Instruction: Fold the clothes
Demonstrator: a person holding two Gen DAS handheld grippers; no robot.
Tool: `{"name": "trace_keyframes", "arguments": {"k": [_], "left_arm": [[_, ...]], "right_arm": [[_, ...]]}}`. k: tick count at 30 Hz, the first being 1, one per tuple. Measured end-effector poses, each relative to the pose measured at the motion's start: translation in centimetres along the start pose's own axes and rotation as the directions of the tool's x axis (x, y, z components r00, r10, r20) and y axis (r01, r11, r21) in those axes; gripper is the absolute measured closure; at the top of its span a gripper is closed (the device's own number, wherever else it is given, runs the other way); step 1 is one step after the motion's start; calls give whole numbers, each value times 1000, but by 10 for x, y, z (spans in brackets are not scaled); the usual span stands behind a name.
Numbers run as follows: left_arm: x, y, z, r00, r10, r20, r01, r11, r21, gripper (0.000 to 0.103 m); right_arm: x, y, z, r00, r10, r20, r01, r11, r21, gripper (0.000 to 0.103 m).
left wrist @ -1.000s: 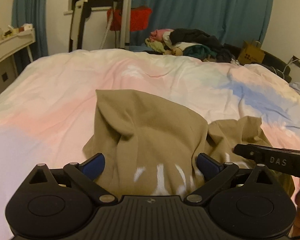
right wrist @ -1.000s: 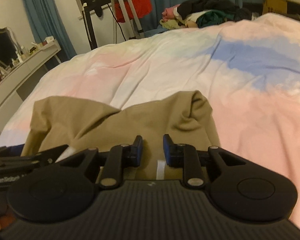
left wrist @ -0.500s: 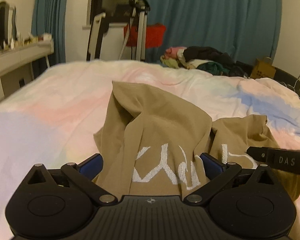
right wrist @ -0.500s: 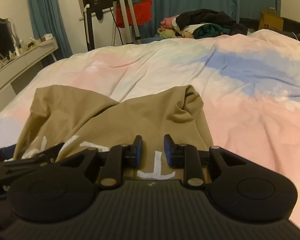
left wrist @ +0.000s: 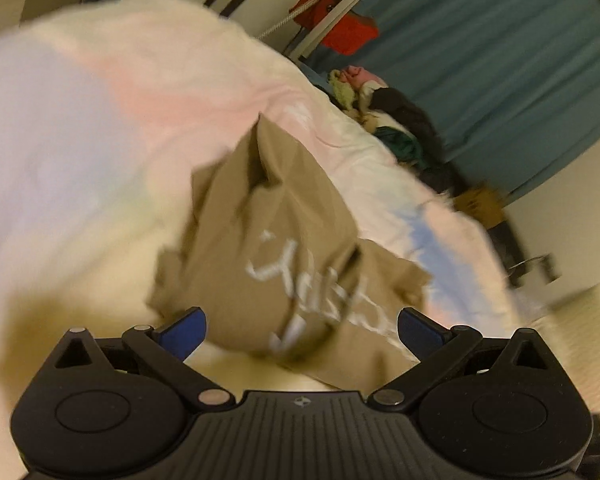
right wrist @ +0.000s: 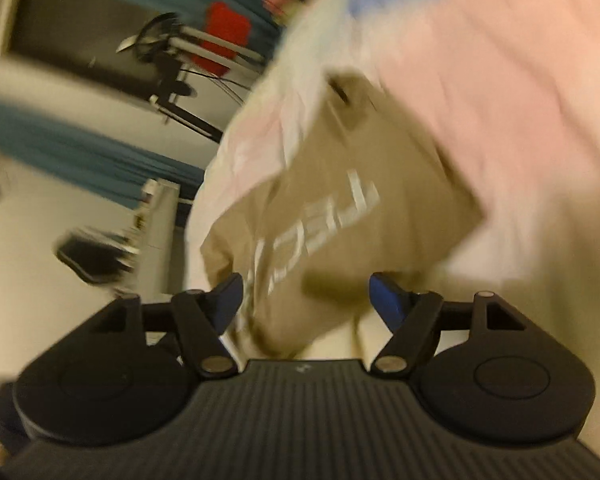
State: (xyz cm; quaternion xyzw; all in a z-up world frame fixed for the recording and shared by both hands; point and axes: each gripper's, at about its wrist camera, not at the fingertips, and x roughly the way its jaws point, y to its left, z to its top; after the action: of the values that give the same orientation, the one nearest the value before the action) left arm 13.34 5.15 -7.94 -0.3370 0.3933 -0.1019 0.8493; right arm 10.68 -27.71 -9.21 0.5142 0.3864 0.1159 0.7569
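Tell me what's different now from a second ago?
The right hand-held gripper has opened and let go of the tan shirt. Both views have tilted and blurred, so both grippers moved. The left hand-held gripper stays open; the shirt still lies crumpled on the bed.

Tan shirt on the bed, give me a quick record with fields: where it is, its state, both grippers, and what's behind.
garment: tan shirt with white lettering
location: on the pastel bedcover
state: crumpled, not folded
left gripper: open, shirt between the fingers, no grip
right gripper: open, shirt between the fingers, no grip
background: pile of clothes, teal curtain
image quality: both views tilted and motion-blurred
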Motion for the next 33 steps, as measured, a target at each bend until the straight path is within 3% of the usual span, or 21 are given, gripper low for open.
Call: {"name": "trace_keyframes", "arguments": {"k": [4,6,9,11,14,16,17,19,22,26,30,33], "left_arm": [[29,10,-8,993,-74,-94,66,994,-88,1],[46,23,-10,987,-106,-122,86,983,-164,2],[63,43,-7,984,-145,-104,111,954,-277,3],[61,55,-2,987,-158,-39,136,931,-339,10],[60,70,3,989,-145,20,141,902,-409,26],[61,75,3,989,-145,26,142,891,-431,44],[60,74,4,989,-147,29,145,893,-427,47],[54,68,7,985,-165,49,170,896,-410,64],[41,48,19,976,-205,72,216,902,-373,76],[37,-6,45,969,-244,30,242,922,-303,78],[67,-82,78,965,-257,-43,239,939,-249,79],[107,-143,107,957,-274,-97,248,944,-219,80]], "right_arm": [[19,-25,2,999,-43,12,41,992,121,32],[23,-36,5,998,-31,50,20,981,195,35],[26,-40,10,995,-27,97,4,974,226,51],[26,-37,13,993,-24,112,0,977,211,73],[23,-27,13,992,-10,129,-13,984,178,80],[15,-20,14,990,8,143,-31,987,157,82],[11,-17,15,988,18,150,-41,988,146,83],[-2,-9,17,985,38,167,-60,989,132,84],[-24,1,24,981,56,187,-79,990,120,84],[-54,12,46,970,76,230,-116,979,167,85],[-86,26,94,950,52,308,-107,980,165,85],[-105,37,150,927,30,373,-98,981,165,85]]}}
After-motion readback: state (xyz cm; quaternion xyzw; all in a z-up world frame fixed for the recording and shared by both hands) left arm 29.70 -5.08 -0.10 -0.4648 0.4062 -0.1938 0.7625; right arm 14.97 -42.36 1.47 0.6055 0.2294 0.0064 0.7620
